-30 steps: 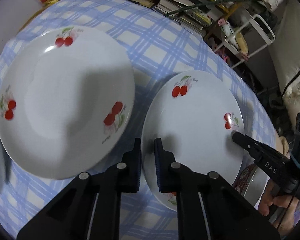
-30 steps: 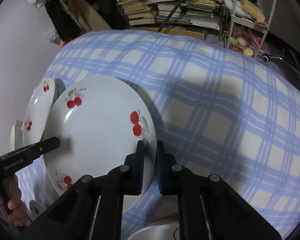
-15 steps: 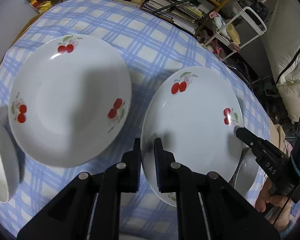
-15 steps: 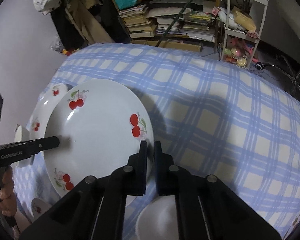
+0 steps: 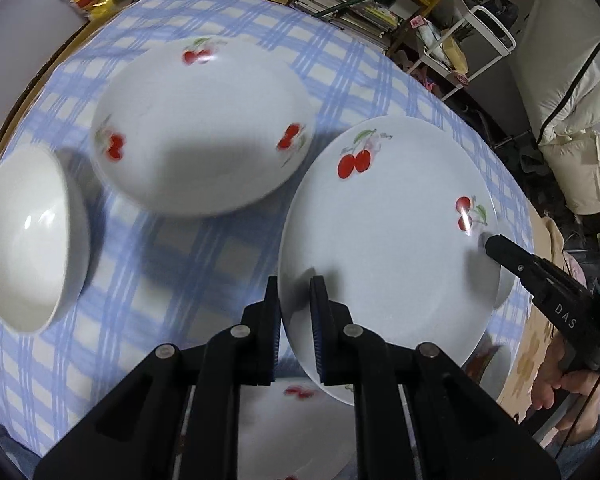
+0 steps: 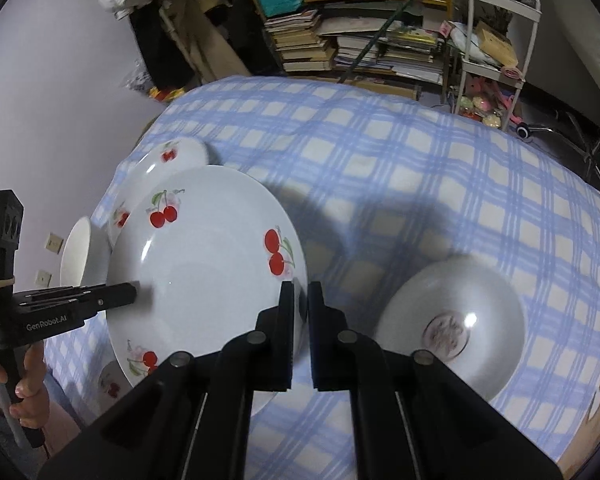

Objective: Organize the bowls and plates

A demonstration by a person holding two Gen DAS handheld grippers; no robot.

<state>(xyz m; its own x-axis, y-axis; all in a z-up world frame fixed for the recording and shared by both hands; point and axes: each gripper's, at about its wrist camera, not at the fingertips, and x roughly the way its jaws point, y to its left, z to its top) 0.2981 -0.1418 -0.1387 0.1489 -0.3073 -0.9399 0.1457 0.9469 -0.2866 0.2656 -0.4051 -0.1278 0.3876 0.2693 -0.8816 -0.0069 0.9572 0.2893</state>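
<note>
A white cherry plate (image 5: 388, 232) (image 6: 208, 264) hangs tilted above the checked tablecloth, held from two sides. My left gripper (image 5: 296, 284) is shut on its near left rim, and it shows in the right wrist view as a black gripper (image 6: 130, 292) at the plate's left edge. On the opposite rim my right gripper (image 6: 300, 288) is shut, seen from the left wrist as a dark gripper (image 5: 490, 242) beside a cherry print. A second cherry plate (image 5: 204, 128) (image 6: 168, 156) lies on the cloth beyond. A plain white bowl (image 5: 28, 236) (image 6: 74, 256) sits at the table's left.
A white bowl with a patterned centre (image 6: 452, 320) rests on the cloth at the right. Another cherry-printed dish (image 5: 300, 400) lies under the held plate near the table's front. Stacked books (image 6: 340, 48) and a white rack (image 6: 496, 40) stand behind the table.
Both grippers have risen with the plate between them, and the table looks farther below. The plain white bowl and the patterned bowl have come into view.
</note>
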